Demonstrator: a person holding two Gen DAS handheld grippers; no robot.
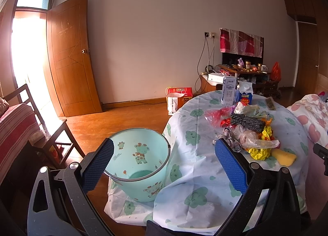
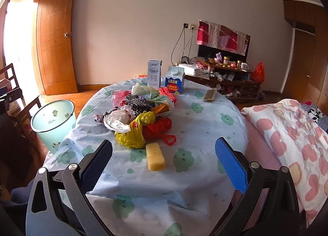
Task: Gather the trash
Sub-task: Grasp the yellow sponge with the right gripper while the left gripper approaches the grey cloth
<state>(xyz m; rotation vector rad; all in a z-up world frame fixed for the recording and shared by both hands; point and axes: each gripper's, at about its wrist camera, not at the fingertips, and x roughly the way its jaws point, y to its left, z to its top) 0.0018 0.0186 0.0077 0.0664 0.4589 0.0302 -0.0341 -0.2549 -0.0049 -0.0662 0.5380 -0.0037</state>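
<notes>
We hold the left gripper (image 1: pixel 164 166) and right gripper (image 2: pixel 164 162) spread wide, grasping nothing. The trash pile (image 2: pixel 141 115) sits mid-frame on the table (image 2: pixel 205 125); behind it, a blue carton (image 2: pixel 174 82) reads "LOOK". The mint bin (image 1: pixel 141 164) stands lower centre.

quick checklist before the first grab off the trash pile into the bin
1. Left gripper open, holding nothing: ok.
2. Right gripper open, holding nothing: ok.
3. Bin upright, mouth unobstructed: ok.
4. Trash pile in front of right gripper, nothing between but the sponge: ok.
5. Milk cartons upright behind pile, clear of the approach: ok.
6. Cartons empty, so trash: cannot tell.
</notes>
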